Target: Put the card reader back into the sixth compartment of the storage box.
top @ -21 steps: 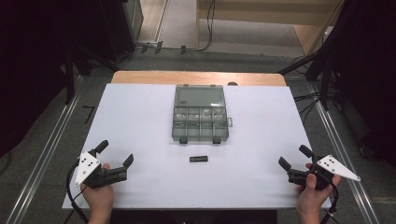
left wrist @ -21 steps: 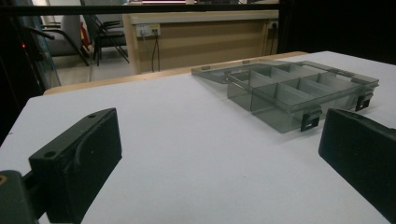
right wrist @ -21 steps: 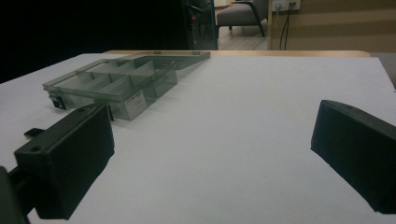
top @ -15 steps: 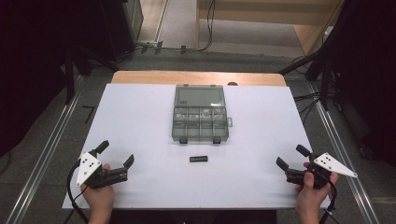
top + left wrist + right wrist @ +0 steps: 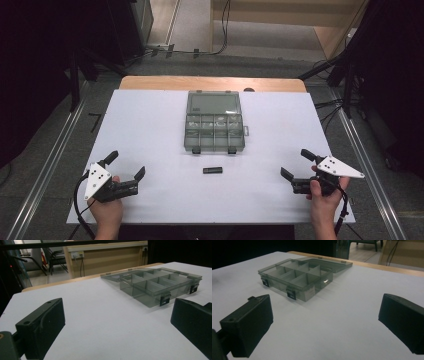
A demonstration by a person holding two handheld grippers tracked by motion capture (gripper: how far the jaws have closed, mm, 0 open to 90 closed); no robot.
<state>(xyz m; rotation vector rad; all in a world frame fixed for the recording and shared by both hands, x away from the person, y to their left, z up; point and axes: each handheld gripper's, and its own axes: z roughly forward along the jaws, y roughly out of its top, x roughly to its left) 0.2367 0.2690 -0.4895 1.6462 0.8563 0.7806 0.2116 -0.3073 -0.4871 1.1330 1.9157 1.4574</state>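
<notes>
Ahead of both grippers, between them, lies a small black part [image 5: 212, 170], possibly a clip. The left gripper [image 5: 126, 168] and right gripper [image 5: 296, 165] rest low over the table [image 5: 150, 130], jaws spread, nothing between them. The open box [image 5: 214, 128] sits beyond the part.

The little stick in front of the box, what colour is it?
Black. The little stick shows best in the high view.
</notes>
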